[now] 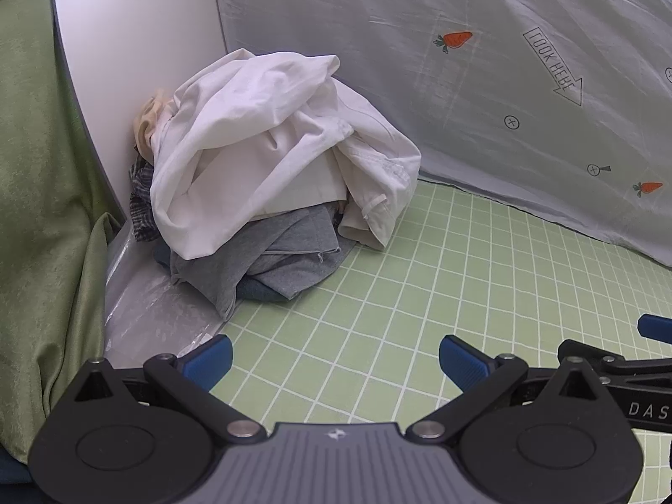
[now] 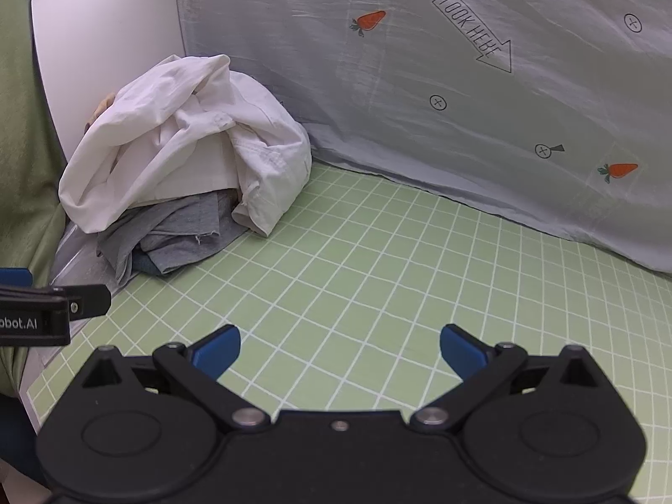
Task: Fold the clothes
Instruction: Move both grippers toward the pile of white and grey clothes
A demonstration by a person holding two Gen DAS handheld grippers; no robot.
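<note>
A pile of clothes sits in the far left corner of the green grid mat (image 1: 378,294). A crumpled white garment (image 1: 269,147) lies on top, over a grey garment (image 1: 269,260), with a dark plaid piece (image 1: 140,197) and a beige piece (image 1: 147,122) behind. The pile also shows in the right wrist view, white garment (image 2: 180,138) over grey garment (image 2: 176,235). My left gripper (image 1: 336,361) is open and empty, short of the pile. My right gripper (image 2: 340,350) is open and empty over the mat (image 2: 378,252), beside the left gripper.
A grey sheet with carrot prints (image 1: 504,84) hangs along the back. A white panel (image 1: 126,42) stands at the left behind the pile. A green curtain (image 1: 42,210) hangs at the far left. Clear plastic (image 1: 151,306) covers the table edge.
</note>
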